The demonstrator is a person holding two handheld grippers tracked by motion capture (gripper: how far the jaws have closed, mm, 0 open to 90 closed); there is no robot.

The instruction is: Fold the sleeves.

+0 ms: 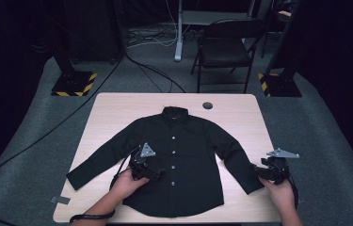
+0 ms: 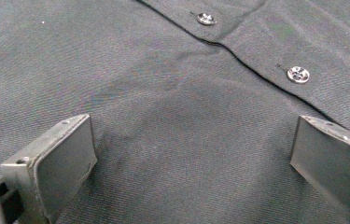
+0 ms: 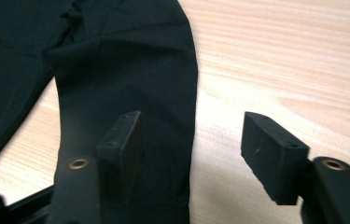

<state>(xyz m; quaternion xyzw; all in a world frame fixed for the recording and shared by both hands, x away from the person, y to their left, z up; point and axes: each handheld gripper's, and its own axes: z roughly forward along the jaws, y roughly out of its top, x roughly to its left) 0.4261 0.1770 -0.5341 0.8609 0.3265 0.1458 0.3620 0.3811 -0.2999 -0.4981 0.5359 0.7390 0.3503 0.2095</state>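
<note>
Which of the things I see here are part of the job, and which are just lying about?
Part of the job:
- black shirt, spread flat on the table
- left gripper, open over the shirt front
- right gripper, open at the sleeve cuff

Just lying about:
- folding chair
- grey tape strip
- floor cables

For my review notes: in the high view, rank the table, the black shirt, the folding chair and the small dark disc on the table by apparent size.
1. Table
2. Black shirt
3. Folding chair, though it stands farther from the camera, so its true size is unsure
4. Dark disc
</note>
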